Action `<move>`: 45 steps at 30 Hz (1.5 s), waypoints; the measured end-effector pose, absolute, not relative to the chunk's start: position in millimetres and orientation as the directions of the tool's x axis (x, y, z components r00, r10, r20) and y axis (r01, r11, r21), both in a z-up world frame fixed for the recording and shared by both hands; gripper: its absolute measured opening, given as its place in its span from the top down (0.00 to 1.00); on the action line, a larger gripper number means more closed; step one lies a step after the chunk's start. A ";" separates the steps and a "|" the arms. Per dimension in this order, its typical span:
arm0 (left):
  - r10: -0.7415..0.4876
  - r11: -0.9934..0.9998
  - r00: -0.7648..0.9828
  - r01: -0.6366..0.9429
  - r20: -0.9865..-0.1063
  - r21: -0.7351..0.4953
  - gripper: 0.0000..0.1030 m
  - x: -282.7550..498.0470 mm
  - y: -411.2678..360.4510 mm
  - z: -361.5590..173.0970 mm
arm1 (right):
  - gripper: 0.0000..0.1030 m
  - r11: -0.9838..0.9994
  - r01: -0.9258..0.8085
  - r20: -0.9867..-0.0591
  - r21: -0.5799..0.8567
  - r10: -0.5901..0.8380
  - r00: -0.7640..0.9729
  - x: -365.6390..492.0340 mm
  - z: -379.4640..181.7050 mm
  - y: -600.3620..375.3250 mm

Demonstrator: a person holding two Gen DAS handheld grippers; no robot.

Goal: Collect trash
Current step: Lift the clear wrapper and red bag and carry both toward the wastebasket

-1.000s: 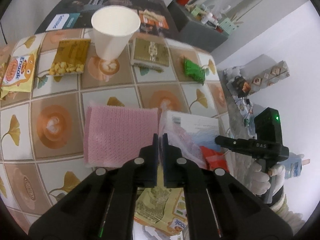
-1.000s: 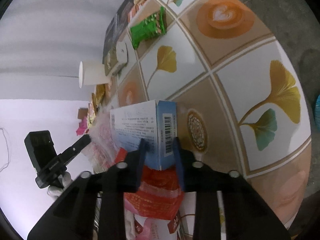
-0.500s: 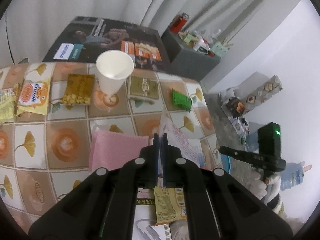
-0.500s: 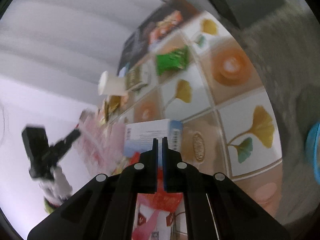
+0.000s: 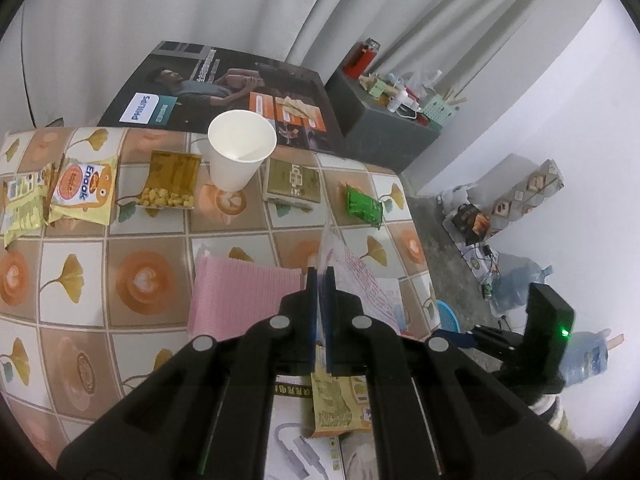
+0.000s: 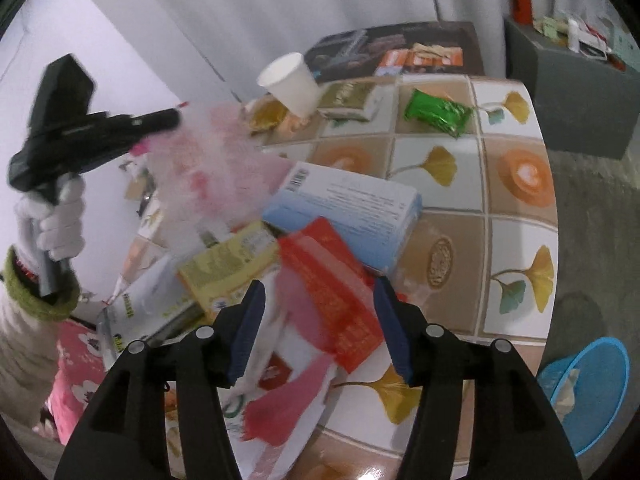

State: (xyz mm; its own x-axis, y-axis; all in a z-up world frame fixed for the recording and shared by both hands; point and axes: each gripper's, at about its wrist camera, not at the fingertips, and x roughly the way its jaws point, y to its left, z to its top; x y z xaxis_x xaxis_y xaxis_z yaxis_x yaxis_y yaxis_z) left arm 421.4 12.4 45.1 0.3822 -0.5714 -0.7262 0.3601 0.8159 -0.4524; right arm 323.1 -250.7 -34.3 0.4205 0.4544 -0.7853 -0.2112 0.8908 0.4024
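Note:
My left gripper (image 5: 319, 276) is shut on the rim of a clear plastic bag (image 5: 352, 268) and holds it up over the table; the right wrist view shows the left gripper (image 6: 172, 118) at the upper left with the bag (image 6: 208, 152) hanging from it. At the bag's mouth lie a blue-and-white box (image 6: 348, 208), a red packet (image 6: 328, 280) and a yellow packet (image 6: 228, 264). My right gripper (image 6: 318, 320) hovers above the red packet, its jaws opening, with nothing pressed between them. A paper cup (image 5: 240, 152), a green packet (image 5: 362, 206) and yellow snack bags (image 5: 84, 188) lie on the table.
A pink cloth (image 5: 240, 296), a gold box (image 5: 294, 186) and a gold snack packet (image 5: 172, 184) also sit on the tiled table (image 5: 60, 280). Past its right edge a blue basin (image 6: 592, 384) stands on the floor. A grey cabinet (image 6: 572, 96) is behind.
The right gripper let go of the blue-and-white box, shut empty, then rolled upright, drew back and spread its jaws. The left gripper rose with the bag.

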 end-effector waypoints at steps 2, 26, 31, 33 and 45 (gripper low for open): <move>-0.574 0.814 0.379 0.356 -0.726 -0.458 0.99 420.9 12.8 43.5 | 0.46 0.889 -0.212 -0.792 0.407 0.459 0.403 328.3 -41.2 -247.0; -0.589 0.805 0.385 0.358 -0.710 -0.474 0.99 416.8 10.2 49.8 | 0.77 0.880 -0.092 -0.778 0.465 0.457 0.432 335.8 -47.4 -266.9; -0.596 0.800 0.401 0.377 -0.696 -0.468 0.99 409.2 6.6 63.3 | 0.77 0.861 -0.071 -0.735 0.503 0.470 0.489 319.2 -33.4 -285.0; -0.595 0.800 0.417 0.390 -0.687 -0.456 0.99 403.7 3.6 71.7 | 0.77 0.848 -0.049 -0.707 0.528 0.471 0.527 308.8 -25.4 -298.8; -0.625 0.758 0.460 0.550 -0.630 -0.351 0.99 359.9 -62.6 124.8 | 0.77 0.708 0.169 -0.546 0.686 0.346 0.763 198.0 -16.8 -399.3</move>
